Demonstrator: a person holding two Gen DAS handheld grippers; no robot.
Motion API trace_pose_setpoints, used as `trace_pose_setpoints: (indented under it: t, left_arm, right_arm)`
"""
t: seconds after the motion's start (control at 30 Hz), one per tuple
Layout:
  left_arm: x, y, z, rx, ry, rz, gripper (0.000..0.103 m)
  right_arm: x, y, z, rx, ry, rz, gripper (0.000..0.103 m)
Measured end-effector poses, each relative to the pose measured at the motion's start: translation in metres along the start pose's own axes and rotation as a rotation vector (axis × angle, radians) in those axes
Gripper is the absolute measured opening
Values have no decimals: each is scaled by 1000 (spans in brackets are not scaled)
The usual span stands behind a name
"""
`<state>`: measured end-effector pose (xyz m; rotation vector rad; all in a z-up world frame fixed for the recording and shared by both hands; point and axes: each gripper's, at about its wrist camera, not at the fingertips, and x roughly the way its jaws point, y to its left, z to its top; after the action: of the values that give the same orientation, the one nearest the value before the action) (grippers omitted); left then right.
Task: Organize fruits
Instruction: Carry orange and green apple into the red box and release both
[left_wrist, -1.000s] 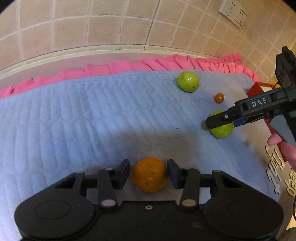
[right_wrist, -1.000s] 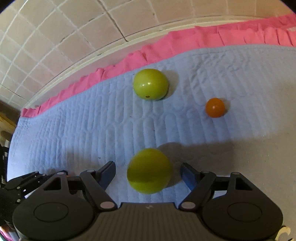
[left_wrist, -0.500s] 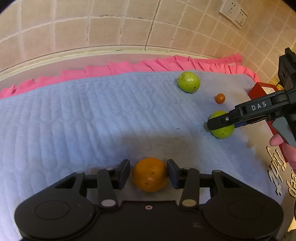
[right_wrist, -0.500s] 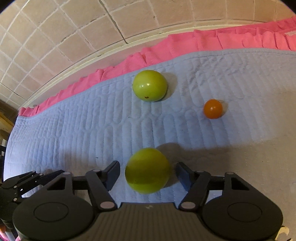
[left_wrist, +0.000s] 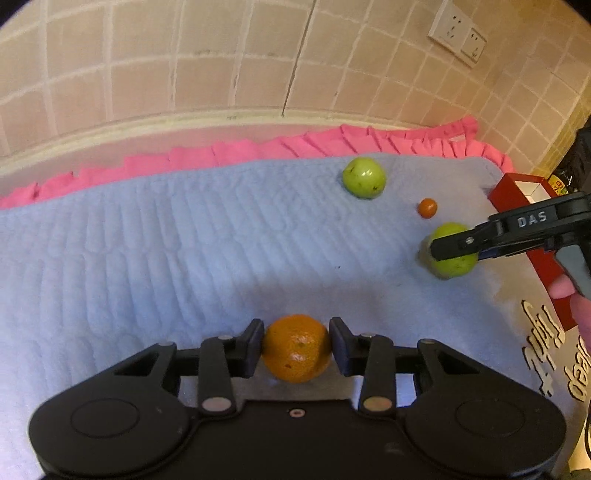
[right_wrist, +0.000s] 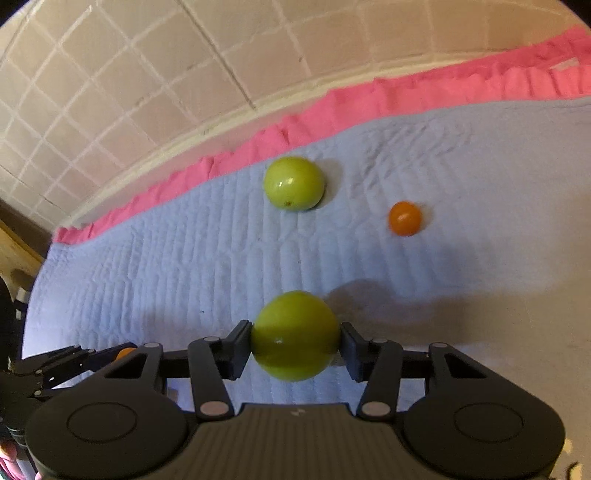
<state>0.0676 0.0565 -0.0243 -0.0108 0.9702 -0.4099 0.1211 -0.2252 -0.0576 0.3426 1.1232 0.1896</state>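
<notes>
With both grippers closed down on fruit, I judge I am at the grasp step of sorting, just before the lift. My left gripper (left_wrist: 296, 345) has its pads against the two sides of the orange (left_wrist: 296, 348), which sits low between the fingers and, as far as I can tell, rests on the blue mat (left_wrist: 155, 236); a sliver of gap may remain on the right side, so I would call it narrow and gripping, though I cannot swear the squeeze is firm. My right gripper (right_wrist: 295, 345) pinches a green fruit (right_wrist: 295, 335) squarely across its middle, both pads touching it; in the left view that same gripper comes in from the right edge near the mat's corner, beside a red box (left_wrist: 532, 236). Two fruits lie loose farther up the mat: a second green one (right_wrist: 294, 183) near the pink fringe (right_wrist: 332, 110), and a small orange ball (right_wrist: 405, 218) to its right, well apart from either gripper. Next, I think, comes a straight lift of each fruit and a carry to wherever its kind belongs; no bowl or tray shows, so I cannot say where that is. Round, smooth fruit will likely slip out of flat pads if I tilt or loosen, so I would keep the pressure even and raise slowly.
</notes>
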Motion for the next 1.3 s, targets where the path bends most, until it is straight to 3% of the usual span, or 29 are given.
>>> trace_pose_setpoints:
  t: [0.17, 0.4, 0.6, 1.0, 1.13, 1.3]
  left_arm:
    - [-25, -23, 9, 29, -63, -13, 46]
    - [-55, -82, 35, 156, -131, -30, 46]
    - [-60, -143, 63, 239, -181, -127, 46]
    - [-20, -323, 132, 515, -218, -390, 46]
    - [15, -380, 137, 587, -177, -471, 46]
    - [74, -427, 128, 602, -56, -518, 46]
  right_arm:
    - [-45, -15, -5, 43, -104, 21, 52]
    - [-121, -51, -17, 104, -259, 33, 52]
    - [-192, -96, -25, 163, -392, -36, 52]
    - [-312, -234, -64, 380, -594, -234, 53]
    - [-325, -273, -80, 459, -591, -290, 53]
    - [-326, -313, -99, 533, -562, -308, 53]
